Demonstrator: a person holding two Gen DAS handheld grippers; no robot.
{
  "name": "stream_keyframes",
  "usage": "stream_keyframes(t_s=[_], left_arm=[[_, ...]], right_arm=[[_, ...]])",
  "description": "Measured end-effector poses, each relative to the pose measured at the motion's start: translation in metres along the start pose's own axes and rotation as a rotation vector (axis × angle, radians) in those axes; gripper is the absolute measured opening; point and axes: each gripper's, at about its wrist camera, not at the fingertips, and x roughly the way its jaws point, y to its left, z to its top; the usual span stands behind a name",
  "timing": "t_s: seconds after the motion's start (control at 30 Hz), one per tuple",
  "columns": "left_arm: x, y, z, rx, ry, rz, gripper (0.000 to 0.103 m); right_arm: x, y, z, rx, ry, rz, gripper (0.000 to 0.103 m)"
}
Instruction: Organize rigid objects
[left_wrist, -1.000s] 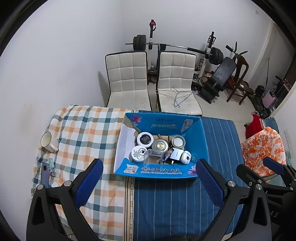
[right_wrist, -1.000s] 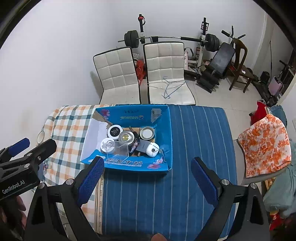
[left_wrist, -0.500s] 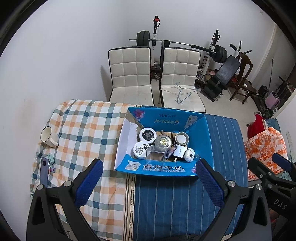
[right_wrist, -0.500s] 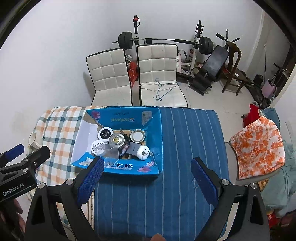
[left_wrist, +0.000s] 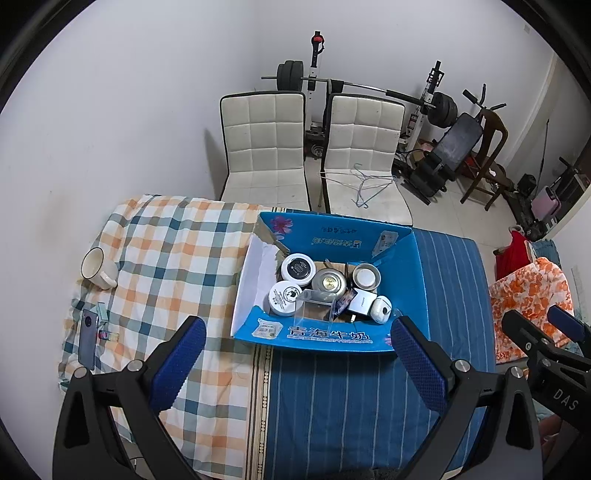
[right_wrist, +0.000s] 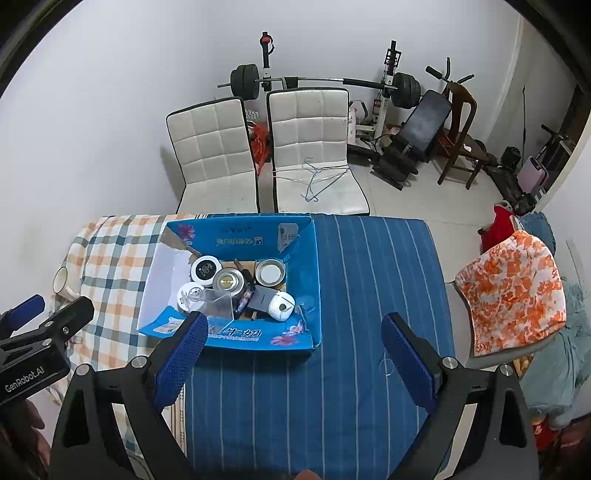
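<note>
Hovering with jaws spread wide and empty, the left gripper (left_wrist: 295, 363) and right gripper (right_wrist: 291, 354) are facing the glossy blue cardboard box (left_wrist: 325, 336) holding round tins, while only the left view is showing a phone (left_wrist: 88, 339) left of that box.

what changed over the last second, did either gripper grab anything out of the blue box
No grab. Both grippers, left gripper and right gripper, pulled back and up, staying open and empty. The blue box, its jars and the clear case lie as before.
</note>
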Motion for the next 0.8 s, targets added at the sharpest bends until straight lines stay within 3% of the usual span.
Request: stream_keyframes(t_s=[0.8], left_arm=[[0.0028,0.0058,-0.006,0.003,-0.001,0.012,0.103]], right_arm=[[0.0031,0.0073,-0.0028,-0.002,0.0,-0.002,0.097]])
